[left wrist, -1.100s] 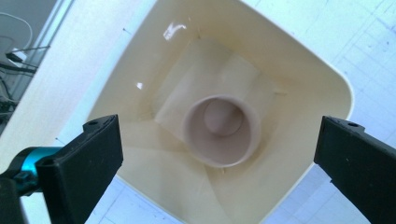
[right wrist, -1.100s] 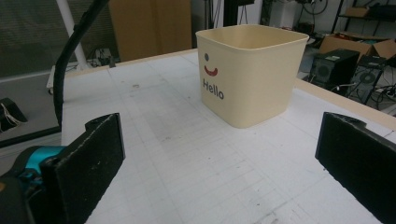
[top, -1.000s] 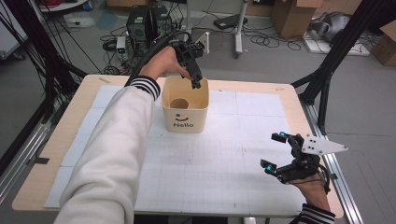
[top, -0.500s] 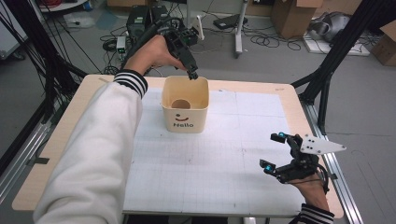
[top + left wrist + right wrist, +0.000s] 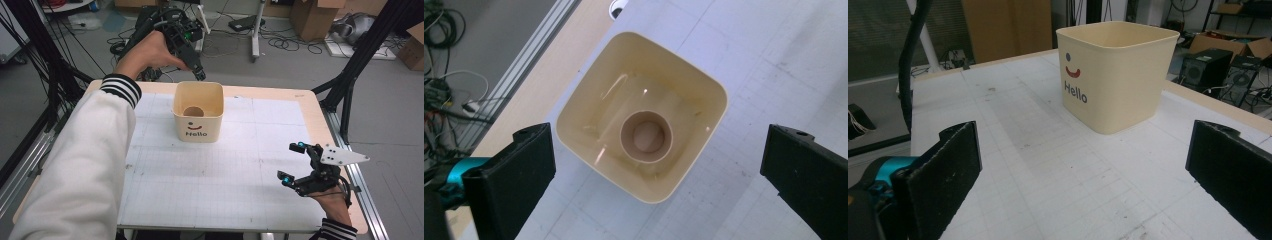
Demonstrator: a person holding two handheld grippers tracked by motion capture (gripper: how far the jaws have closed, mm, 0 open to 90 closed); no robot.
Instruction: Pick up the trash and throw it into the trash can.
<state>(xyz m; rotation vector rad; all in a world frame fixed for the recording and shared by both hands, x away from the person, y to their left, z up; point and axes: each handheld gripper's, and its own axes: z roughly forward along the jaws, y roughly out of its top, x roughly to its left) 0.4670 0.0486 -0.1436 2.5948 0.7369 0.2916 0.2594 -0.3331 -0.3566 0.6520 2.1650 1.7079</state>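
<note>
**Cream tub with ring inside; both tongs empty**

Item 1: cream square tub (image 5: 198, 112), upright on the gridded white worktop (image 5: 225, 175), toward its far side. Front face printed with a smiley and "Hello". Seen from above in the left gripper view, the tub (image 5: 642, 115) holds a short tan ring (image 5: 646, 136) lying flat on its floor, hollow centre facing up.

Item 2: left tongs (image 5: 196, 65), held in the person's left hand (image 5: 147, 52), raised above the tub's far rim and pointing down into it. Jaws wide apart, nothing between them.

Item 3: right tongs (image 5: 292, 162), low over the worktop's near right corner, well apart from the tub. Jaws spread, empty. Their camera faces the tub (image 5: 1115, 75) across bare worktop.
</note>
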